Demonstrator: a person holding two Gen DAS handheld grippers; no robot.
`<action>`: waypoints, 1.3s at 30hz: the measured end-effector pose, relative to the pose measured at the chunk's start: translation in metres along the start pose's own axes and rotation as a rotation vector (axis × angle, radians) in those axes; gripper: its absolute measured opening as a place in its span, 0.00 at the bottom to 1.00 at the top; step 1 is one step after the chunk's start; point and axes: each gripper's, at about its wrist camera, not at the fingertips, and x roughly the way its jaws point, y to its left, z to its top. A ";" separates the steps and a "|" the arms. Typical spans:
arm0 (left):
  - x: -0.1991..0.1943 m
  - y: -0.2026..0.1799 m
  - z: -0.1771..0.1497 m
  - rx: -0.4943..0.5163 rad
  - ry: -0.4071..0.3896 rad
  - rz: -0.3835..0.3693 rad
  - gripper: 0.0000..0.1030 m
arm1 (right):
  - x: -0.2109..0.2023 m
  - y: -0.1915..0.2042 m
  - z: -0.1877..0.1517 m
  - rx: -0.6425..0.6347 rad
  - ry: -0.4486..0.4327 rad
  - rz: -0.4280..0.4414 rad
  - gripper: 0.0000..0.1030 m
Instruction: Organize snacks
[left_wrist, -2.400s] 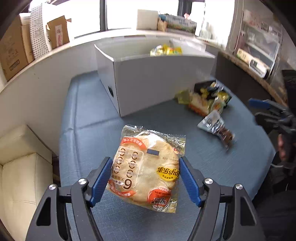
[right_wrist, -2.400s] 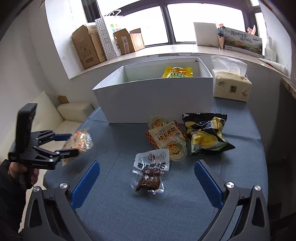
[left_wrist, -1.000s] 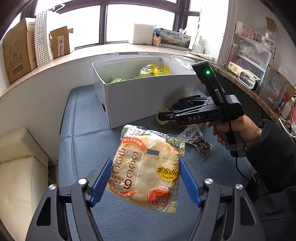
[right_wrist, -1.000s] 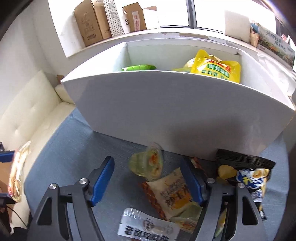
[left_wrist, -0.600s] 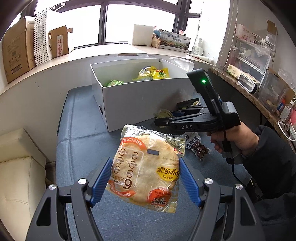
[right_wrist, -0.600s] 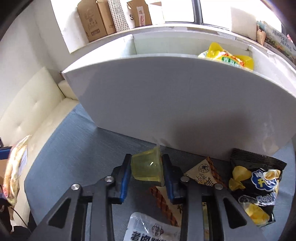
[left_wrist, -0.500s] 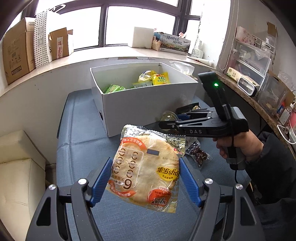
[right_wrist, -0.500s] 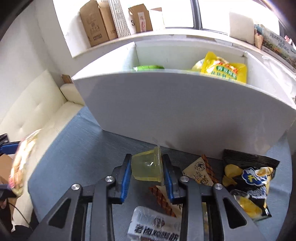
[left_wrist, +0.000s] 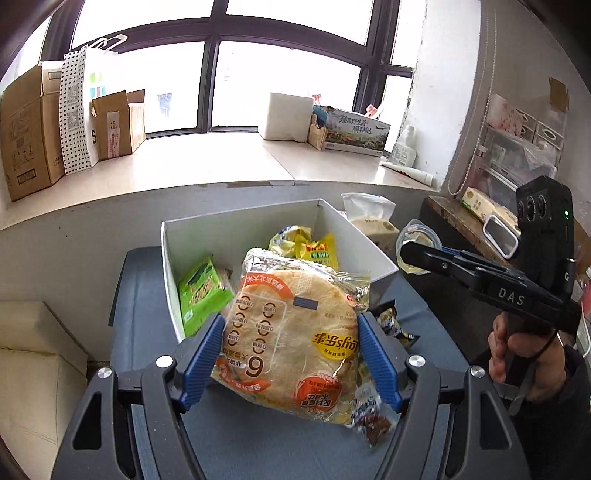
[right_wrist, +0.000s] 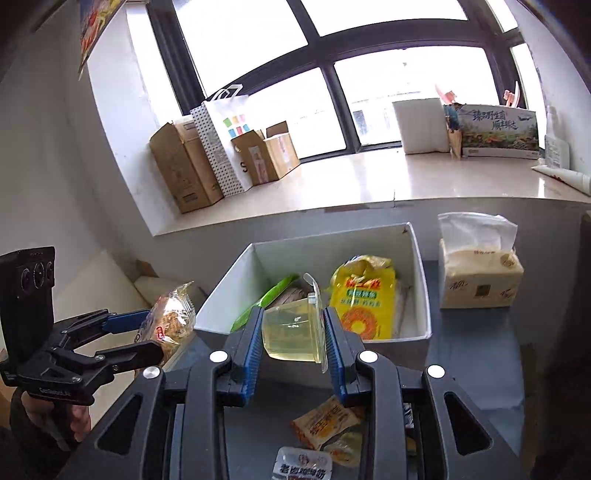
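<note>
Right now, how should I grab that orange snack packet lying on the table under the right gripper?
Come from above and pinch the orange snack packet across its short width. It lies flat and tilted on the blue table, long edges exposed, ends crowded by neighbouring packets.

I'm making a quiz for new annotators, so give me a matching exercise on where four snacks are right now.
Things:
1. flatbread pack
2. jelly cup
3. yellow bag
4. tissue pack

Places:
A. lying inside the white box
B. clamped in the right gripper
C. standing on the table beside the box
D. clamped in the left gripper

Pairs: 1-D, 2-B, 3-A, 4-C
</note>
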 end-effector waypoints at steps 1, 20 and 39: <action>0.009 0.000 0.011 -0.010 -0.007 0.010 0.75 | 0.006 -0.003 0.009 0.012 0.000 0.002 0.33; 0.103 0.030 0.038 -0.075 0.081 0.185 0.96 | 0.062 -0.059 0.025 0.110 0.056 -0.125 1.00; -0.020 -0.003 -0.067 -0.050 -0.005 0.121 0.97 | -0.009 -0.001 -0.080 0.099 0.068 -0.225 1.00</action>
